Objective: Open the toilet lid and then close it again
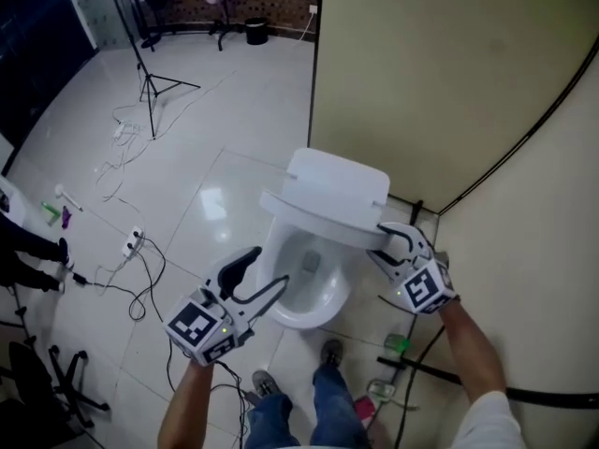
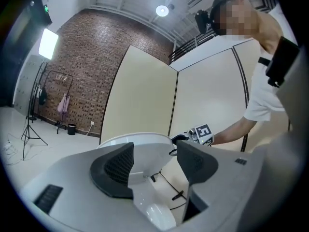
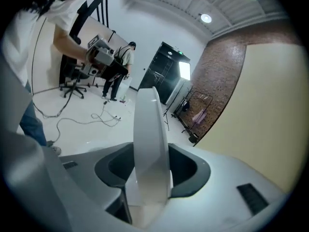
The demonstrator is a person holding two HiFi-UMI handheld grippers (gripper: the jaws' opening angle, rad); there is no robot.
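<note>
light: bright, ceiling spots (image 2: 162, 10) | glare: floor (image 1: 213, 204) sheen | edges: fisheye bend, dark corners | focus: sharp

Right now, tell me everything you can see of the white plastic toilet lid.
The white plastic toilet lid is smooth, glossy, round-cornered and thin. It stands raised partway above the open white bowl, near the beige partition. The right gripper is clamped on its side edge; the left gripper hangs apart, open.

One toilet (image 1: 314, 318), one lid (image 1: 337, 190), two grippers (image 1: 265, 271) (image 1: 386, 241), one tripod (image 1: 150, 82), one black bin (image 1: 255, 31), perhaps one power strip (image 1: 133, 243).
</note>
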